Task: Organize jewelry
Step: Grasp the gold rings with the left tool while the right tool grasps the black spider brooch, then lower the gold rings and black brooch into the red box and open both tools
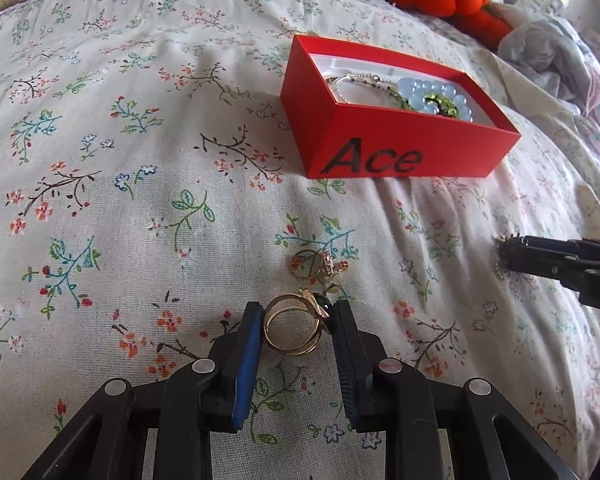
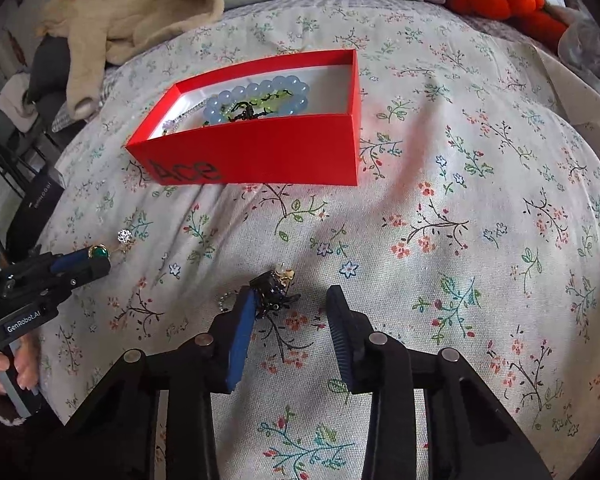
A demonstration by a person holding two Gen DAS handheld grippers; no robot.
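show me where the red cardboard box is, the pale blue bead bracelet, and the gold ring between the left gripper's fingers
Red cardboard box [image 1: 384, 148]: left wrist view, front wall by the lettering.
Pale blue bead bracelet [image 1: 440, 96]: left wrist view, a bead on its ring.
Gold ring [image 1: 292, 326]: left wrist view, the band's lower rim.

Matt red cardboard box [image 1: 384, 136], shiny gold metal ring [image 1: 294, 330], printed cotton bedspread [image 1: 140, 200].

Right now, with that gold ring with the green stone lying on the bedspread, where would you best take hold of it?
Grip the gold ring across its band, one pad on each outer side, coming down from above and slightly behind. The hoop faces the camera, so its curved sides are free, while the green stone sits at the upper right, where it could make a pad slip. The left gripper already straddles it that way.
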